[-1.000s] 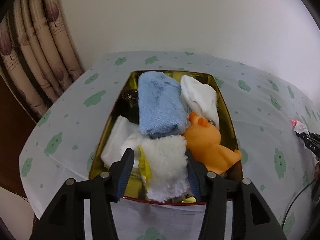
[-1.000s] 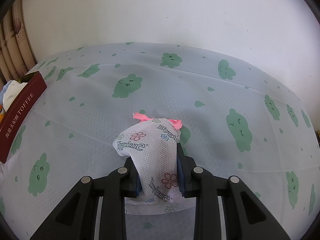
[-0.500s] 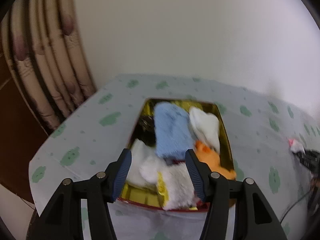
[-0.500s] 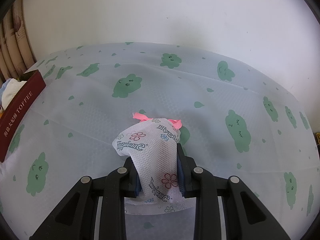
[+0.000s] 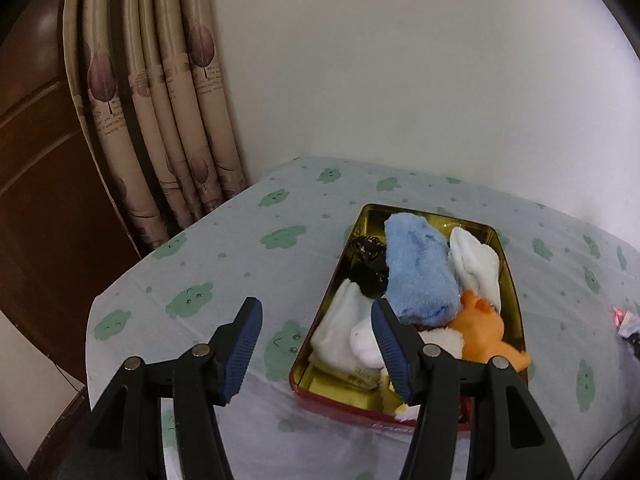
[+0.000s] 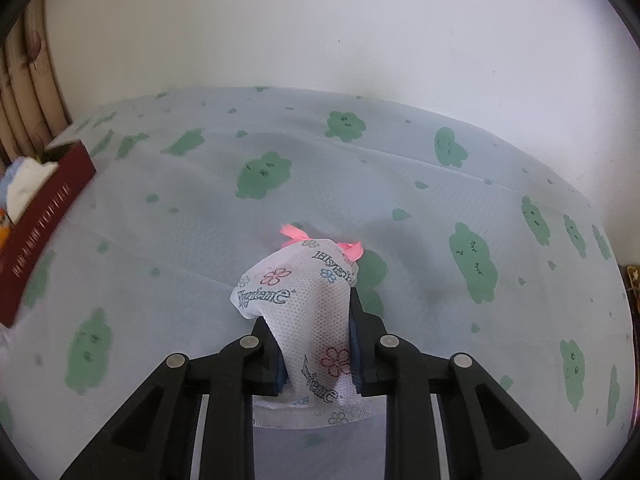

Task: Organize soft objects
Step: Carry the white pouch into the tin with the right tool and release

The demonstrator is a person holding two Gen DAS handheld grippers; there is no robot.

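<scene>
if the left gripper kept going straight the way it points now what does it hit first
Probably the tablecloth, just left of the tin; the open left gripper has nothing between its fingers, though depth is unclear.

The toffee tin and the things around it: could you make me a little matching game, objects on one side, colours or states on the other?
Objects:
1. fluffy cloth in the tin
2. toy duck
3. left gripper
4. mesh pouch

Colours or states:
A. orange
B. clamped between the jaws of the right gripper
C. pale blue
D. jaws wide apart, nothing held

Pairs: 1-C, 2-A, 3-D, 4-B
</scene>
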